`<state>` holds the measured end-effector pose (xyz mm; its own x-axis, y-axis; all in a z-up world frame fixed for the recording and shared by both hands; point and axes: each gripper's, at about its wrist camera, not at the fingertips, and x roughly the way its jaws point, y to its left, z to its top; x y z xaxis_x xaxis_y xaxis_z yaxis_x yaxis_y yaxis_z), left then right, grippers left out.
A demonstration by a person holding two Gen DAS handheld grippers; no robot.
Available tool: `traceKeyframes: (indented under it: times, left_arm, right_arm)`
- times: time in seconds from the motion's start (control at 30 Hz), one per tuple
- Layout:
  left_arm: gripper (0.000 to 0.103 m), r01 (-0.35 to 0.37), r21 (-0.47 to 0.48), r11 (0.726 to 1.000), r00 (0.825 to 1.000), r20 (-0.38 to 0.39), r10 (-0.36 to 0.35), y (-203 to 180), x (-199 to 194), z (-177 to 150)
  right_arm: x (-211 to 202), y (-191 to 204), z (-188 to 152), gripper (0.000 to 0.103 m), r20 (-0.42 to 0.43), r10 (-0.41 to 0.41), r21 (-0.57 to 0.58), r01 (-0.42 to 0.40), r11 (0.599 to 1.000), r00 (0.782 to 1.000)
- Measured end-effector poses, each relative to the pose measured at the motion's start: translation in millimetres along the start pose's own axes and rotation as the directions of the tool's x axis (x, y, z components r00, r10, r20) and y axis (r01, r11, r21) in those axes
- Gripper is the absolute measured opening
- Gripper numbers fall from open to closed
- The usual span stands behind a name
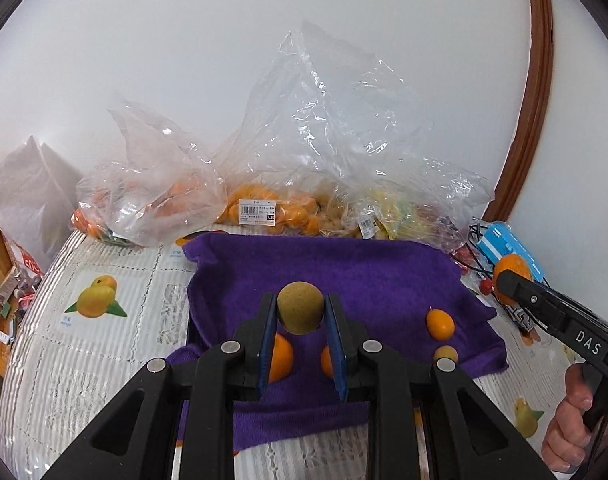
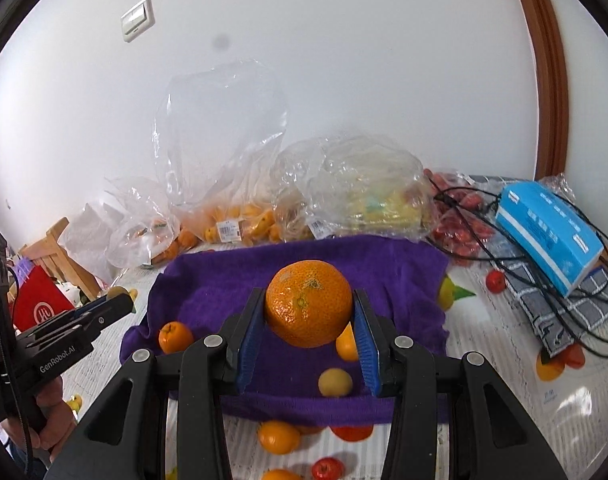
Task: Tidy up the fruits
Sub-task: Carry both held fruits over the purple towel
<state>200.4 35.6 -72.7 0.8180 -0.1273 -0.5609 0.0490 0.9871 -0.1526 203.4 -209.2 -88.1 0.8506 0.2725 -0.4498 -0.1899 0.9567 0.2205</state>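
Observation:
My left gripper (image 1: 299, 312) is shut on a round brown-green fruit (image 1: 299, 307) and holds it above the purple cloth (image 1: 344, 272). My right gripper (image 2: 308, 312) is shut on a large orange (image 2: 308, 307) above the same cloth (image 2: 223, 276); it shows at the right edge of the left wrist view (image 1: 512, 284). On the cloth lie small oranges (image 1: 440, 323) (image 1: 281, 358) (image 2: 175, 336) and a small tan fruit (image 1: 446, 354) (image 2: 335, 382).
Clear plastic bags of fruit (image 1: 271, 208) (image 2: 231, 216) line the wall behind the cloth. A blue box (image 2: 552, 232) with black cables lies on a checked towel at the right. Loose fruits (image 2: 279, 436) lie on the fruit-print tablecloth (image 1: 103, 320) in front.

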Motion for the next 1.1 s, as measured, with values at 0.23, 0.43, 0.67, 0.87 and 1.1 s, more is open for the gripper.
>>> traceKeyframes:
  times: [0.23, 0.43, 0.67, 0.87, 1.1]
  left_arm:
    - [0.023, 0.011, -0.03, 0.999, 1.0, -0.01, -0.012, 2.6, 22.8, -4.4]
    - [0.023, 0.009, -0.053, 0.999, 1.0, -0.029, -0.01, 11.6, 32.1, -17.6]
    - [0.023, 0.025, -0.073, 0.997, 0.999, -0.027, -0.027, 16.5, 34.5, -22.4]
    - [0.023, 0.026, -0.065, 0.998, 0.999, -0.046, -0.029, 13.5, 39.8, -27.4]
    - [0.023, 0.035, -0.057, 0.998, 0.998, -0.055, -0.038, 9.1, 42.6, -29.5]
  right_arm:
    - [13.6, 4.0, 5.9, 0.042, 0.003, 0.007, -0.012, -0.007, 1.0, 1.0]
    - [33.5, -10.2, -7.4, 0.042, -0.049, 0.001, 0.002, -0.001, 1.0, 0.999]
    - [39.4, -31.8, -14.3, 0.042, -0.06, -0.019, 0.062, 0.022, 0.998, 0.998]
    - [49.8, -33.1, -20.5, 0.042, -0.097, -0.03, 0.055, 0.035, 0.998, 0.995]
    - [54.3, -27.4, -24.5, 0.042, -0.114, -0.043, 0.024, 0.046, 0.999, 0.993]
